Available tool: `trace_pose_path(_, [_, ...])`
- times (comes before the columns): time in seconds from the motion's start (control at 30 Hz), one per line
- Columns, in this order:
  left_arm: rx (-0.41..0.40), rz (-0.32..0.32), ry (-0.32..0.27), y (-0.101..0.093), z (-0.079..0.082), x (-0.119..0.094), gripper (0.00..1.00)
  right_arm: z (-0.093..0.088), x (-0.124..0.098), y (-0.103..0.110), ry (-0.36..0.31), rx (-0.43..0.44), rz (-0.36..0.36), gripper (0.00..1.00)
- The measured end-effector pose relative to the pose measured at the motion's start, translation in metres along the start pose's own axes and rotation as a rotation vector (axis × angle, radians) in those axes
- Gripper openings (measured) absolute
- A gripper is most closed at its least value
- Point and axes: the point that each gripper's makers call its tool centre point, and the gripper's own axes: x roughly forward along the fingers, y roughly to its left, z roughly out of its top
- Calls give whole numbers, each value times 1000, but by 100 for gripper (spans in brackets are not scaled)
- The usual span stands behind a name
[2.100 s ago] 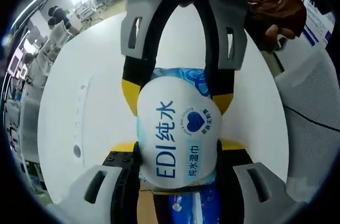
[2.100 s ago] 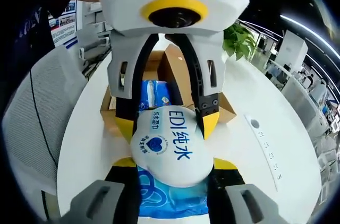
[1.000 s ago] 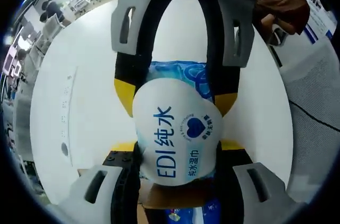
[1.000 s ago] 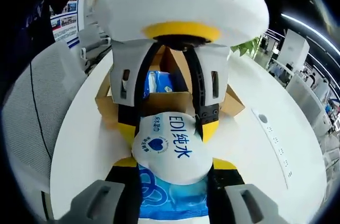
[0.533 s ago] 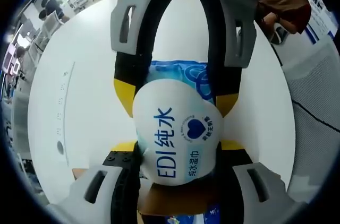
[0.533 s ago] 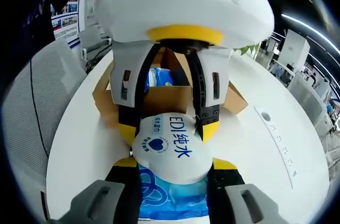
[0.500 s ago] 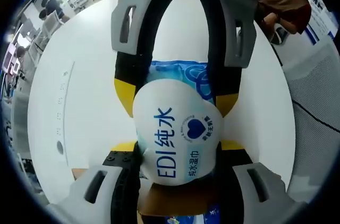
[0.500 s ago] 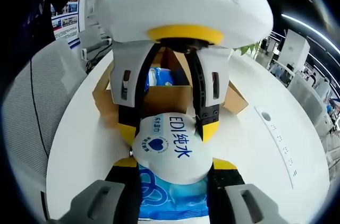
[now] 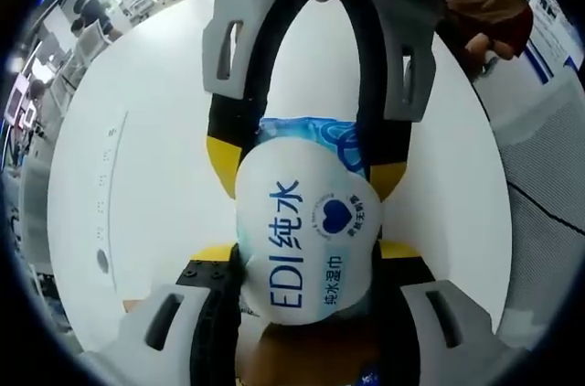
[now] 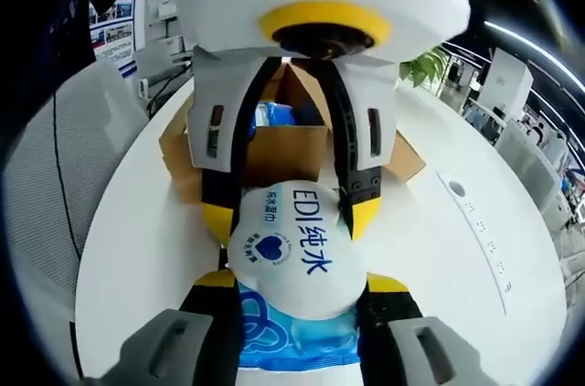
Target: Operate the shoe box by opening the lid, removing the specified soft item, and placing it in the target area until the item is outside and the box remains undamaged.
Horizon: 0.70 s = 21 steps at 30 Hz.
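Both tools clamp the wet-wipe pack (image 9: pixel 306 235) from opposite ends, left tool (image 9: pixel 306 258) and right tool (image 10: pixel 294 281) sharing its weight above the white counter (image 9: pixel 146 157); the open shoe box (image 10: pixel 283 153) sits at 12 o'clock in the right gripper view, so the pack is out.

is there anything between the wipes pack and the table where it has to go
Nothing visible. Both tongs grip the wipes pack over bare white table; the open shoe box sits behind it.
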Motion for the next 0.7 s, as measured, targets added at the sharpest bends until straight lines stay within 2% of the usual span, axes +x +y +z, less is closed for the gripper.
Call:
trace_pose_path(0.33, [-1, 4, -18, 0, 5, 3, 58, -9, -1, 1, 27, 13, -16, 47])
trace_pose_path(0.7, [-44, 8, -28, 0, 5, 3, 58, -10, -1, 0, 27, -23, -1, 47])
